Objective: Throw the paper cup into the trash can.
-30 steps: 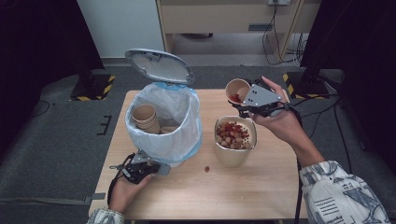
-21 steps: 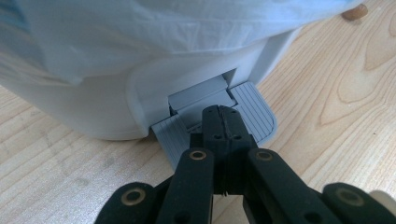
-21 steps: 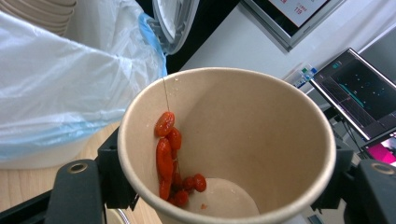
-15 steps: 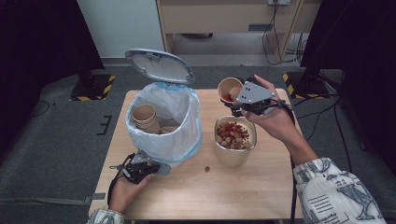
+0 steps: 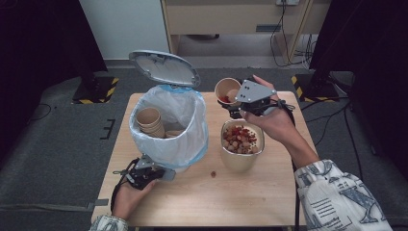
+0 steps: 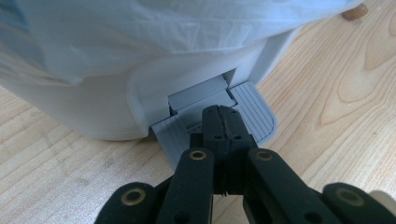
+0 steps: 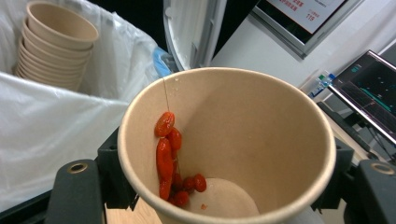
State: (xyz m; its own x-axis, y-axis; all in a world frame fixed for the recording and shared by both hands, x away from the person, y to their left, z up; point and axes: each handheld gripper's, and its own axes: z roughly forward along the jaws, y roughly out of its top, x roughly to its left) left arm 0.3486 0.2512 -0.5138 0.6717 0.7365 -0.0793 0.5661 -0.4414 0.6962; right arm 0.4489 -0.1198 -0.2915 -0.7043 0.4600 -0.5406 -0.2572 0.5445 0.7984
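A white pedal bin (image 5: 168,144) lined with a plastic bag stands on the left of the table, its lid (image 5: 164,68) up. A stack of paper cups (image 5: 150,121) lies inside the bin. My left gripper (image 5: 161,174) is shut, and its tip (image 6: 222,114) presses on the grey pedal (image 6: 254,100). My right gripper (image 5: 231,103) is shut on a paper cup (image 5: 227,90), held in the air just right of the bin. Red berries (image 7: 167,156) stick to the inner wall of the paper cup (image 7: 243,121). The cup stack (image 7: 56,44) sits to its left.
A wide paper bowl (image 5: 241,159) full of red and tan pieces stands on the wooden table (image 5: 202,202) below my right hand. One small loose piece (image 5: 212,173) lies between the bin and the bowl. A cabinet and cables are behind the table.
My right gripper has carried the paper cup leftward, closer to the open bin. The left gripper has stayed on the pedal.
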